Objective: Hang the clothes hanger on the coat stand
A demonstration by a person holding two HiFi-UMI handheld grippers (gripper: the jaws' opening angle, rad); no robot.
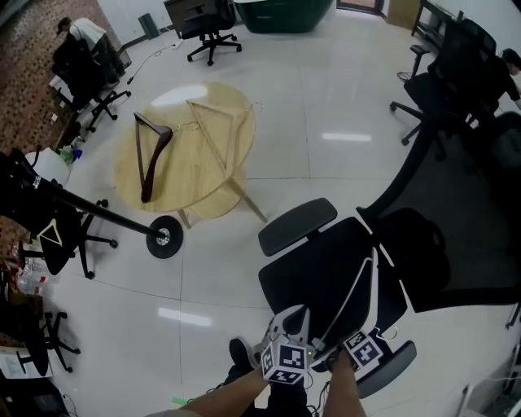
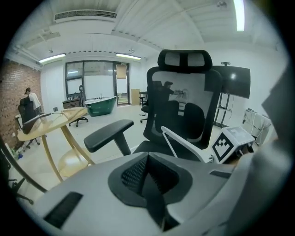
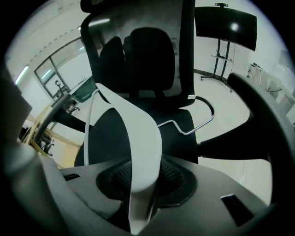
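A white plastic clothes hanger [image 1: 358, 293] with a wire hook [image 3: 203, 120] lies across the seat of a black office chair [image 1: 326, 269]. My right gripper [image 3: 144, 184] is shut on one end of the hanger's arm [image 3: 140, 138], with both pads against it. In the head view the right gripper [image 1: 335, 346] sits at the chair's front edge. My left gripper [image 1: 295, 324] is beside it, shut and holding nothing [image 2: 152, 186]. The hanger [image 2: 184, 145] also shows in the left gripper view. The coat stand's black pole [image 1: 98, 210] and disc base [image 1: 164, 239] are far left.
A round wooden table [image 1: 203, 183] ahead carries a dark brown hanger [image 1: 151, 155] and a light wooden hanger [image 1: 213, 130]. More black office chairs [image 1: 456, 89] stand to the right and at the back [image 1: 207, 24]. A person [image 1: 81, 37] sits far left.
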